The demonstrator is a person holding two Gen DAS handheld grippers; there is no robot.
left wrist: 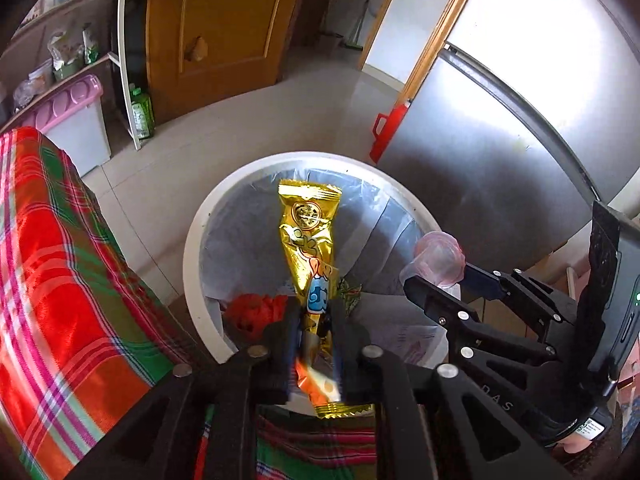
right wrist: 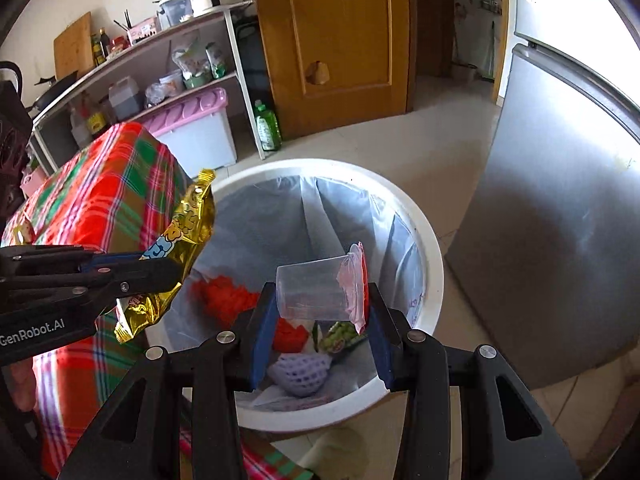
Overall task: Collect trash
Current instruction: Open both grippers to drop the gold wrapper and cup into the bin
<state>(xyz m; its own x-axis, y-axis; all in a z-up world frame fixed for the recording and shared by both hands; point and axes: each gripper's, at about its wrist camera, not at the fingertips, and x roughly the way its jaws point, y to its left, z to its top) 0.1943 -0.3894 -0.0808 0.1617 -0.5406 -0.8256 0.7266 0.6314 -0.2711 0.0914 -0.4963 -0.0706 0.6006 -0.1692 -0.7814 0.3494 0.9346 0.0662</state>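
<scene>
A white trash bin with a pale liner stands on the floor below both grippers. My left gripper is shut on a gold snack wrapper, which sticks out over the bin's left rim. My right gripper is shut on a clear plastic cup with a pink-red film lid, lying sideways between the blue pads above the bin's opening. Inside the bin lie a red crumpled scrap, a green packet and a purple foam net.
A table under a red and green plaid cloth borders the bin on the left. A steel fridge stands close on the right. Behind are a wooden door, a shelf unit, a pink-lidded box and a green bottle.
</scene>
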